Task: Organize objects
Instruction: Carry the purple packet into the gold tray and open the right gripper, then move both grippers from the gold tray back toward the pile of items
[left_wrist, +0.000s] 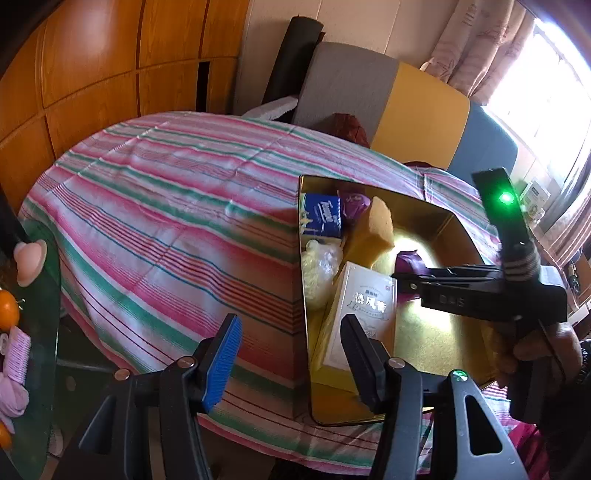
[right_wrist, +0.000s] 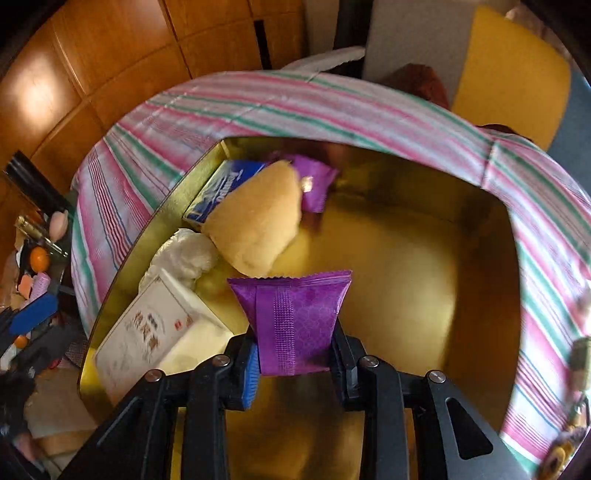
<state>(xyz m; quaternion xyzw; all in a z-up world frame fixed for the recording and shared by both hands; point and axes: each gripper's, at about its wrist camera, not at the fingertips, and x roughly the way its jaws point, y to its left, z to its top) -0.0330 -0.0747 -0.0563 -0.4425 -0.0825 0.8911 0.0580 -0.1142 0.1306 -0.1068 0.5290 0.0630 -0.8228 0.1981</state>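
Above the gold tin's (right_wrist: 495, 221) bare right half, right gripper (right_wrist: 295, 360) clamps purple packet (right_wrist: 295, 317).

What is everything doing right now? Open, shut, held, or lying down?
Right gripper: shut on purple packet.
Purple packet: held above the gold tin.
Left gripper: open, holding nothing.
Gold tin: open, no lid on.
White box: leaning in the tin.
Yellow sponge: resting in the tin.
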